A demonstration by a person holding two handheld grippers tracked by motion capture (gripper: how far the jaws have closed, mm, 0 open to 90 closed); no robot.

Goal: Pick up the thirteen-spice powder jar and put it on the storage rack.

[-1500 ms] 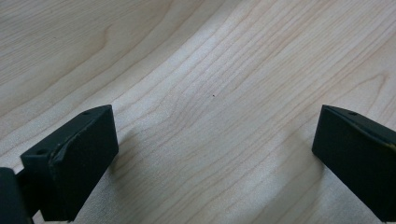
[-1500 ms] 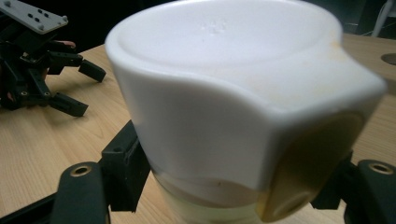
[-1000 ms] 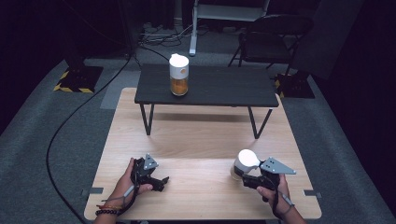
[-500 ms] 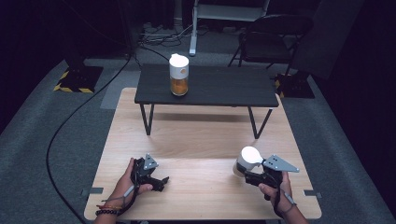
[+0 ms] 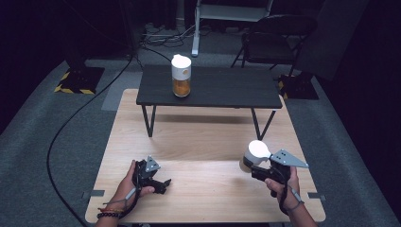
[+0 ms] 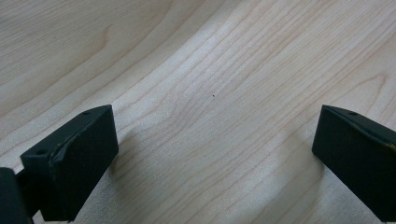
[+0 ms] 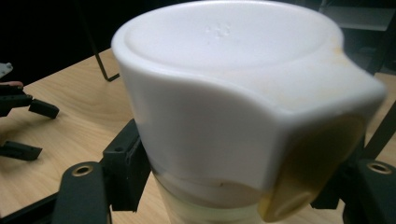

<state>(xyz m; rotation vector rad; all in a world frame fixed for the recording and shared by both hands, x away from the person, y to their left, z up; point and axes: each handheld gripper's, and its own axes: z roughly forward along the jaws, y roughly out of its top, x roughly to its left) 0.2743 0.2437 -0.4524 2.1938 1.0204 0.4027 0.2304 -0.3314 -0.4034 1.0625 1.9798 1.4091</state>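
While your right gripper [image 5: 253, 166] has its jaws clamped on the jar [image 5: 253, 156], the main risk is a slip: in the right gripper view the pads [image 7: 126, 170] bite the clear body just below the white lid [image 7: 233, 88], high on a smooth round wall, so a quick tilt or a jerk could let the jar twist or slide down out of the grip and drop onto the wooden table [image 5: 203, 142]. The lid's flip spout [image 7: 308, 186] hangs open towards you and shows a yellowish stain, so anything left inside could dribble out if you tip that side down. The jar sits near the table's right edge, close to its front right corner, apparently lifted just clear of the surface, so a fall there could roll it off the side. It is a short clear container with a broad white cap whose top is slightly dished; how much it holds you cannot tell from here. Your left gripper [image 5: 161, 182] rests on the table near the front left corner, jaws wide apart with nothing between them, bare wood showing. A second, similar jar [image 5: 181, 75] with amber contents stands upright on the low dark table [image 5: 227, 90] beyond, near its left end.
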